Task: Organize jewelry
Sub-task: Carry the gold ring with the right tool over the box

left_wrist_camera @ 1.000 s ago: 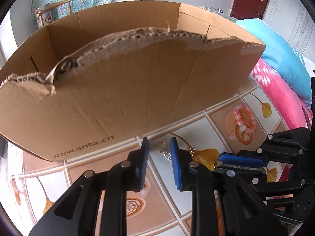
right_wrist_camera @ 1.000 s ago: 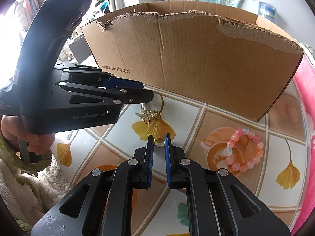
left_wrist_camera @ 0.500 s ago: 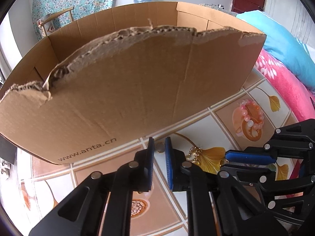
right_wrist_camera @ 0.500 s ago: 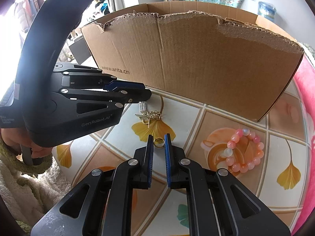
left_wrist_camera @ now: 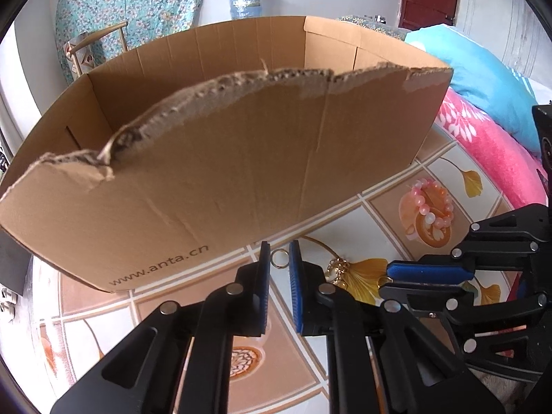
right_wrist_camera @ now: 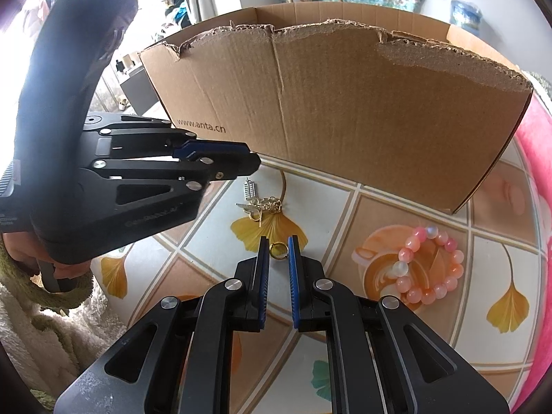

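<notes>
Cardboard box (left_wrist_camera: 220, 158): a large open brown carton with a ragged, torn top edge stands at the back of the bench, filling most of both views. "www.anta.cn" is printed low on its near wall.
Bench (right_wrist_camera: 396, 331): covered with a patterned cloth of beige and white squares, yellow ginkgo leaves and coffee cups.
Bedding: a pink floral blanket (left_wrist_camera: 483, 141) and a blue pillow (left_wrist_camera: 483, 79) lie off the bench's right side.
Left gripper (left_wrist_camera: 280, 262): black with blue pads, pointing down toward the foot of the box. Its jaws are nearly closed on a small gold ring (left_wrist_camera: 279, 258), which sits pinched between the pad tips. In the right wrist view this gripper (right_wrist_camera: 248, 158) comes in from the left, held by a hand in a fuzzy cream sleeve.
Right gripper (right_wrist_camera: 278, 250): same build, also nearly closed, clamping a second gold ring (right_wrist_camera: 278, 250) between its pad tips, just above a printed ginkgo leaf. In the left wrist view it (left_wrist_camera: 390, 276) comes in from the right.
Bead bracelet (right_wrist_camera: 427, 265): pink and white beads in a loop, lying flat on a printed coffee cup, to the right of both grippers and apart from them.
Gold chain pieces (right_wrist_camera: 262, 205): a small tangle of gold links and charms on the cloth between the two grippers, near the front of the box, touching neither.
</notes>
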A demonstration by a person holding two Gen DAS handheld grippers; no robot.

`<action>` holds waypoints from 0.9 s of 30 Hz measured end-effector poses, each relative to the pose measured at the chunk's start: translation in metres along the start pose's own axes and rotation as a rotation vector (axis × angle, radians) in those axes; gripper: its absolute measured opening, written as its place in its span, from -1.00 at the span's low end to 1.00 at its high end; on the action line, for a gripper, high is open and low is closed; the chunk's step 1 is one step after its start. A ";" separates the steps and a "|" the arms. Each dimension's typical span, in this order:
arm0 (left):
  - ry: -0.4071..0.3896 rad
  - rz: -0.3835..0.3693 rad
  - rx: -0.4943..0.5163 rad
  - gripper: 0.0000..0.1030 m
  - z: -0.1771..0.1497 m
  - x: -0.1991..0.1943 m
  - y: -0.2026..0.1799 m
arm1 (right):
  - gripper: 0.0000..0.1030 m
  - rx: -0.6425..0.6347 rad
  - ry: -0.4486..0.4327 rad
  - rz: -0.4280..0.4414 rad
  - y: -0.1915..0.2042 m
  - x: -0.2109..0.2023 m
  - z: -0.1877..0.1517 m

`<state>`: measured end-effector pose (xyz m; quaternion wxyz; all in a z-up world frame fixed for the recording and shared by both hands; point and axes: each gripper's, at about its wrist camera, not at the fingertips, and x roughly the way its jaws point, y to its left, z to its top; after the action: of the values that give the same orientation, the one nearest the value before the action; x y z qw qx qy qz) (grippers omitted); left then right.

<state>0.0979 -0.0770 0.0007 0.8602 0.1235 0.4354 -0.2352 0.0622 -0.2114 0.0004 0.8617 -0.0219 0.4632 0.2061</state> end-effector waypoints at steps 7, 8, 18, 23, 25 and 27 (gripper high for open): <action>-0.035 -0.013 -0.018 -0.80 -0.003 -0.020 0.003 | -0.83 -0.012 -0.027 -0.008 0.008 -0.013 0.002; -0.043 -0.016 -0.019 -0.80 -0.004 -0.024 0.003 | -0.83 -0.014 -0.032 -0.009 0.010 -0.016 0.002; -0.258 -0.051 0.007 -0.80 0.024 -0.110 0.016 | -0.83 -0.054 -0.207 0.051 0.022 -0.083 0.047; -0.261 -0.060 0.009 -0.80 0.066 -0.111 0.048 | -0.83 -0.108 -0.232 0.088 0.009 -0.088 0.107; -0.191 -0.072 0.004 -0.80 0.084 -0.094 0.065 | -0.83 -0.108 -0.174 0.104 -0.001 -0.070 0.135; -0.094 -0.082 0.008 -0.80 0.103 -0.068 0.078 | -0.83 -0.099 -0.105 0.121 -0.008 -0.052 0.153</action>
<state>0.1745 -0.0331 0.1172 0.8689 0.0979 0.3980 -0.2776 0.1607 -0.2011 0.1282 0.8687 -0.0259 0.4071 0.2812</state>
